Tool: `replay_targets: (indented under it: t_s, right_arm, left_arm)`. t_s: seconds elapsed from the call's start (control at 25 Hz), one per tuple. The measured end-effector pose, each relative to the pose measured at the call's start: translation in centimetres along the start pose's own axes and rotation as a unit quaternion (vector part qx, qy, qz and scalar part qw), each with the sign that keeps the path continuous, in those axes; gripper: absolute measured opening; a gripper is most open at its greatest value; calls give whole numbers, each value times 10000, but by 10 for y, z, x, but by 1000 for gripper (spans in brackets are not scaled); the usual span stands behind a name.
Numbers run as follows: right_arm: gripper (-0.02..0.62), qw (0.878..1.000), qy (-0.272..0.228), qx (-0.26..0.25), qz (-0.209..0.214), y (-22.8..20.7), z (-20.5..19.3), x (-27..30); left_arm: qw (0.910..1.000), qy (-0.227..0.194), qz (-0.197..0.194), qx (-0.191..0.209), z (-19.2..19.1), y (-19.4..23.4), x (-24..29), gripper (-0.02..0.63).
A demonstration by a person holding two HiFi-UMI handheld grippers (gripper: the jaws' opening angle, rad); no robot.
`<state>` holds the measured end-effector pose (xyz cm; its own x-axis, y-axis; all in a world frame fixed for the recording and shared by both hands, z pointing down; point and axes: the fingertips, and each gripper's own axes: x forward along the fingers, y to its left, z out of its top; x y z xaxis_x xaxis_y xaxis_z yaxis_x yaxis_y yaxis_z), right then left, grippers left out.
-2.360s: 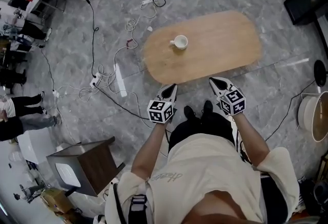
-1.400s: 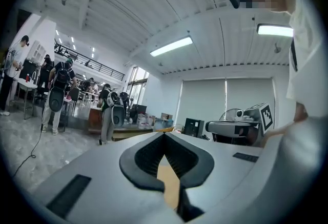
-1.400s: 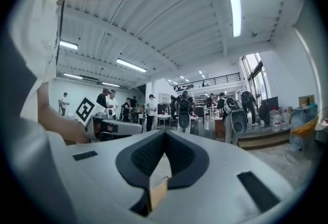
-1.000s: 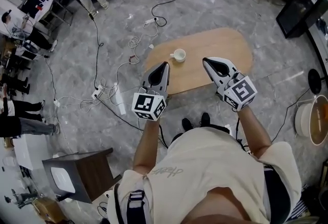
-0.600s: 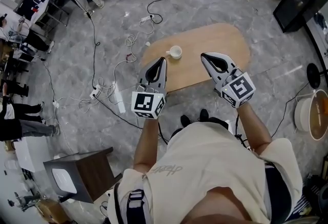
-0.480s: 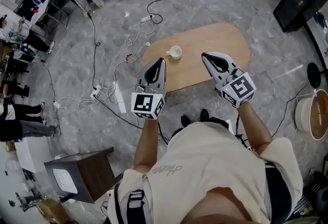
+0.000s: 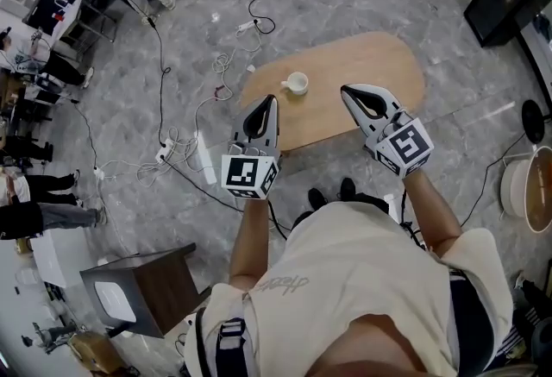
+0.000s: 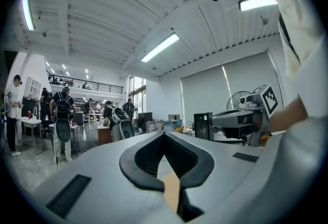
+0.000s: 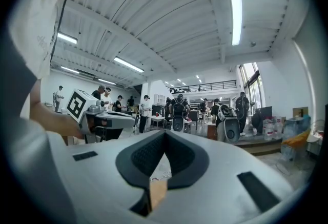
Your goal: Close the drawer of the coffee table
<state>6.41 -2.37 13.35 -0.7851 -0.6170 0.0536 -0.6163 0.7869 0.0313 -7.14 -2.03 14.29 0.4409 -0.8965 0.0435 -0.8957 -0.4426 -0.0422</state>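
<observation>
From above, we look down at our own two arms, each holding a gripper out in front of us. The left gripper [image 7: 270, 101] has its jaws pressed together at the tips with nothing between them. The right gripper [image 7: 348, 91] is the same, tips meeting and empty. The gripper views confirm this: in each, the two dark pads join at a point.

Below and just ahead of both grippers stands the counter [image 7: 379, 65], a low oval coffee table with a plain wooden top. Its long axis runs crosswise to the grippers, from beside the left gripper to past the right one, with the right end angled a little farther away. Both grippers point across its short width, their tips over the near edge. We cannot make out its drawer from this angle.

A white cup [image 7: 297, 83] sits on the counter just beyond the left gripper's tips, slightly to their right. The right gripper is well apart from it.

The floor [image 7: 121, 108] is grey marble. Loose cables [image 7: 226, 47] trail to the left of the left gripper. A dark wooden cabinet [image 7: 147, 285] stands behind it and to its left.
</observation>
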Motion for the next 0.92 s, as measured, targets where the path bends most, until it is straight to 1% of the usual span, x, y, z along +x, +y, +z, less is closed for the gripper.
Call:
replay_targets:
  t_s: [0.44, 0.64, 0.92]
  right_arm:
    - [-6, 9999, 48, 139, -32, 1, -8, 0]
    - [-6, 9998, 96, 159, -38, 11, -18, -3]
    - [-6, 9999, 39, 131, -76, 11, -12, -6]
  left_arm:
    - [9999, 87, -28, -50, -8, 5, -2, 5]
    - [9999, 58, -98, -26, -12, 1, -9, 5]
    - [9998, 101, -151, 6, -11, -4, -13, 5]
